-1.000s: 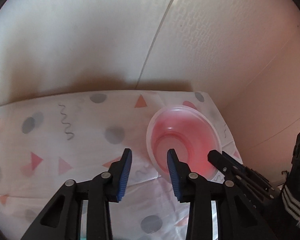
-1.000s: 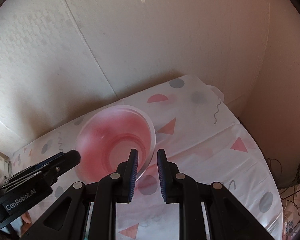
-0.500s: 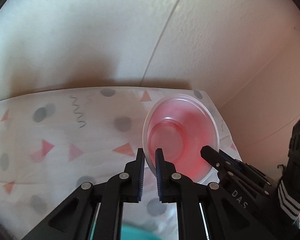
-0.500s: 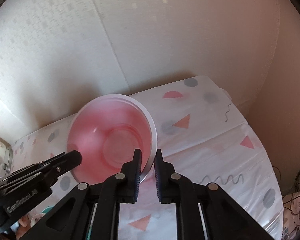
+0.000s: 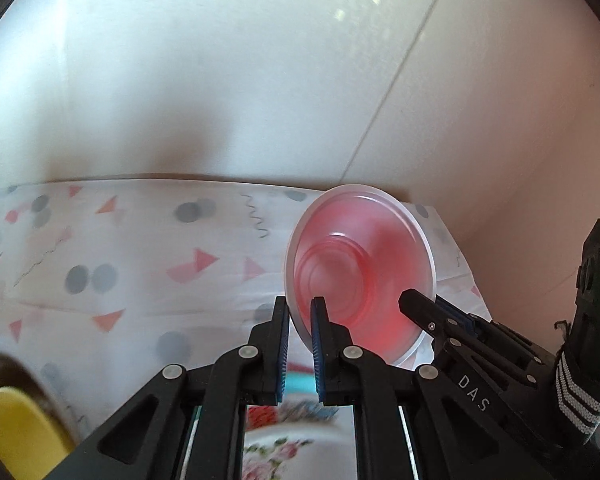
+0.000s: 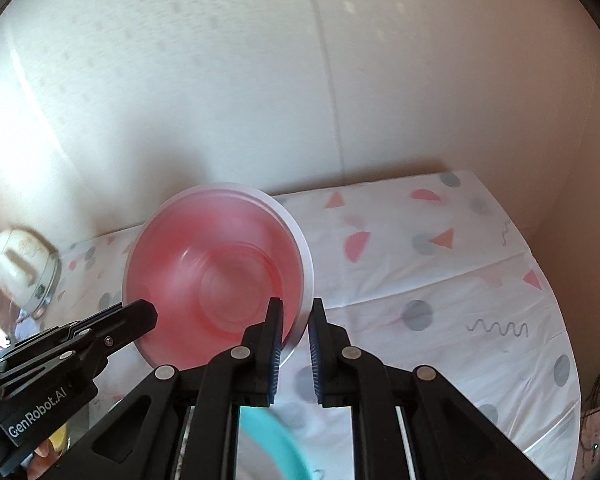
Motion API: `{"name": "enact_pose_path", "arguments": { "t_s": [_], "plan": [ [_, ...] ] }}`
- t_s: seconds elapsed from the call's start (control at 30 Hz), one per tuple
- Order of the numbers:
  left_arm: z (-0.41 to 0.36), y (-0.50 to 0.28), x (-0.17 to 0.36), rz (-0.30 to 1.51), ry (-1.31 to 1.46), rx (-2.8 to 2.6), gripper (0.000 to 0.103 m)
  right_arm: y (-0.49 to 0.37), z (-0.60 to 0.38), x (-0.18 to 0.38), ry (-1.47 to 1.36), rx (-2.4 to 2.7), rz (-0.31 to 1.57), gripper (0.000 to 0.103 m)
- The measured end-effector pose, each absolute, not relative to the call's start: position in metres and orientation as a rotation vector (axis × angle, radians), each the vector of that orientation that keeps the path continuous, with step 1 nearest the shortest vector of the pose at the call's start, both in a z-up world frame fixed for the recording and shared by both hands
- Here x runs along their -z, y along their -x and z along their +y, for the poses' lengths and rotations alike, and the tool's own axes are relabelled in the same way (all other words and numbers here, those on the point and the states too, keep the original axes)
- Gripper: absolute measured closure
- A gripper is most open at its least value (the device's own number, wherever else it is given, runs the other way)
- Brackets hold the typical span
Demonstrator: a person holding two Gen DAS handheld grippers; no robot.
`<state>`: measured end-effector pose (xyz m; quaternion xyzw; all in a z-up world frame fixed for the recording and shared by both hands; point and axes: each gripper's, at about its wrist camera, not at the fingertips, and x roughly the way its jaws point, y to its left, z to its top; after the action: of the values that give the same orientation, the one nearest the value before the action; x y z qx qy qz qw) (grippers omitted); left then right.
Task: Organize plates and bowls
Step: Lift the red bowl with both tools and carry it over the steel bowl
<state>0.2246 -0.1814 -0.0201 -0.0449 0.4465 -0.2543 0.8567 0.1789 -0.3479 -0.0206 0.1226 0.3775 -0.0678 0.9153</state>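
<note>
A translucent pink bowl with a whitish rim is held up off the table by both grippers. My left gripper is shut on the bowl's left rim. My right gripper is shut on the bowl's right rim; the bowl fills the middle of the right wrist view. The right gripper shows in the left wrist view and the left gripper shows in the right wrist view. The bowl is tilted, its open side facing the cameras.
A table with a white cloth with triangles and dots stands against a pale wall. A flowered plate and a teal dish lie below the grippers. A yellow object in a dark bowl is at the left. A white teapot stands far left.
The left gripper went from open to shut on the bowl's rim. Both grippers have lifted the bowl off the cloth and moved it back toward the near side, over the other dishes.
</note>
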Motion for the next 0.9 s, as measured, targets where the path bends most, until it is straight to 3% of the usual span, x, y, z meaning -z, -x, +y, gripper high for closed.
{"name": "enact_pose_path", "arguments": {
  "t_s": [0.47,0.9],
  "plan": [
    [-0.056,-0.173,-0.007,0.818,0.184,0.403,0.092,-0.158,-0.239,-0.003,-0.118,-0.037,0.711,0.09],
    [0.058,-0.123,0.001,0.766,0.241,0.221,0.092,-0.142,-0.12,0.001,0.003,-0.222,0.702,0.09]
  ]
}}
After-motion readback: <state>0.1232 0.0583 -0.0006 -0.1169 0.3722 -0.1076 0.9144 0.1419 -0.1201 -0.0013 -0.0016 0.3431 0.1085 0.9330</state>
